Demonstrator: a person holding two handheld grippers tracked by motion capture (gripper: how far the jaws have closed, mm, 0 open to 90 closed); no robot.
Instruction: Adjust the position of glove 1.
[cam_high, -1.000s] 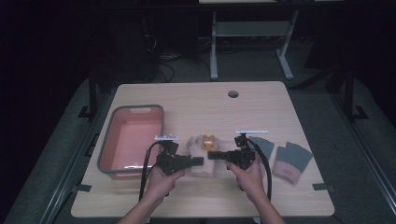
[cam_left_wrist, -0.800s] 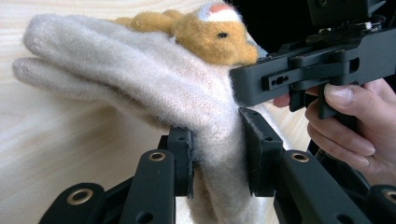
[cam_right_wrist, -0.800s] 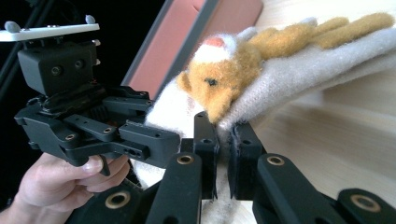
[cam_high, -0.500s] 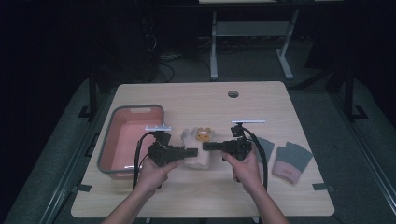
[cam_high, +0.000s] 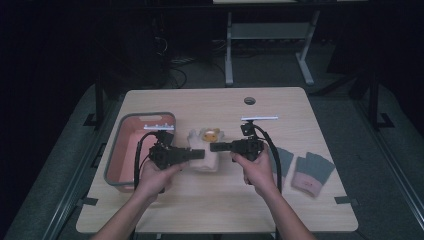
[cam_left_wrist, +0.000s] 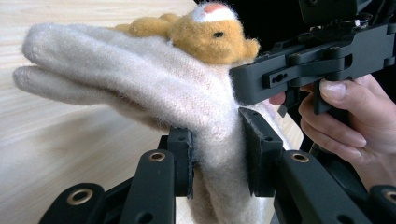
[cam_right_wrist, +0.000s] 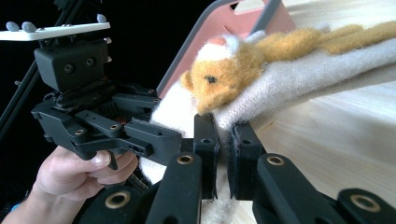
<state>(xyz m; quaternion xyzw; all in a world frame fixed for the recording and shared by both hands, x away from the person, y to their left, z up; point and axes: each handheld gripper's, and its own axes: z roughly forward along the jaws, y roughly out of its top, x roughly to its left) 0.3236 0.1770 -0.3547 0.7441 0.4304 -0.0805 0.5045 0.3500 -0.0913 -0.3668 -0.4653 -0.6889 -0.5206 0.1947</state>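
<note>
Two grippers clamp one cream glove (cam_high: 205, 150) with an orange bear face: left gripper (cam_left_wrist: 217, 156) and right gripper (cam_right_wrist: 224, 149) pinch opposite cuff edges, lifting it mid-table, probably for the pink bin (cam_high: 122, 155) at left.

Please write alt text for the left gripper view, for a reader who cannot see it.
The left gripper pinches a cream woollen mitten between its two black jaws, above a light wooden table. An orange felt animal sits on the mitten. At the right, a hand holds the right gripper, which reaches the mitten too.
</note>
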